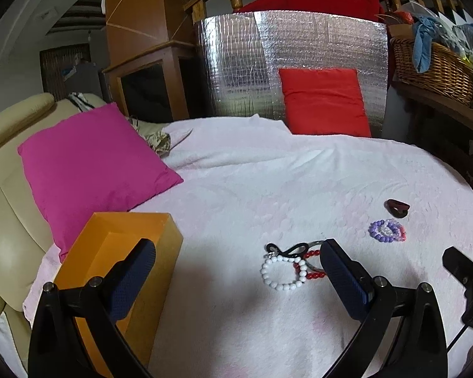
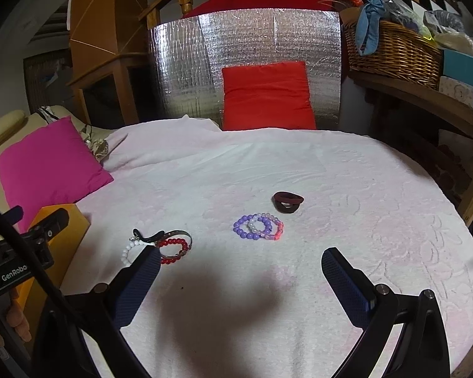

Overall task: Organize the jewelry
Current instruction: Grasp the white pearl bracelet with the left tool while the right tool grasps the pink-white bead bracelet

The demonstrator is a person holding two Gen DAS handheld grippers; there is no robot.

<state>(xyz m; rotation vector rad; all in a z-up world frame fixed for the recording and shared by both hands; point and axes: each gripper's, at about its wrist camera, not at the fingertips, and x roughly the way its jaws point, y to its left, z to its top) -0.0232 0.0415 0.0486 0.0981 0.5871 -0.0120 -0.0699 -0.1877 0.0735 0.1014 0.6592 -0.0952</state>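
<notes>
Both grippers sit nearest the lenses, each with its blue-padded fingers spread wide and nothing between them. Left gripper (image 1: 236,271) hovers low over the blanket (image 1: 268,182), its left finger (image 1: 132,280) in front of the orange box and its right finger (image 1: 340,271) just beside the nearer cluster of jewelry. Right gripper (image 2: 239,277) hangs over bare blanket, its left finger (image 2: 138,283) overlapping the white beads in its view; whether it touches them cannot be told.

Blanket: pale pink, textured, covering the whole work surface. A magenta pillow (image 1: 91,170) lies at its left edge, a red pillow (image 1: 324,100) stands at the far side against a silver foil panel (image 1: 287,63). A wicker basket (image 2: 391,50) sits on a shelf to the right.

Orange box (image 1: 123,252): open-topped, at the near left of the blanket, well apart from the jewelry. Interior contents not visible.

Jewelry, all lying on the blanket outside the box:
- Nearer cluster: white bead bracelet (image 1: 282,272), red bead bracelet (image 2: 173,250), a metal bangle (image 2: 186,241) and a black cord (image 1: 287,250), overlapping one another.
- Middle cluster: purple bead bracelet (image 2: 249,228), overlapped by a small white one and a pink one (image 2: 276,230).
- Dark maroon band (image 2: 287,201), alone, just beyond the middle cluster.
</notes>
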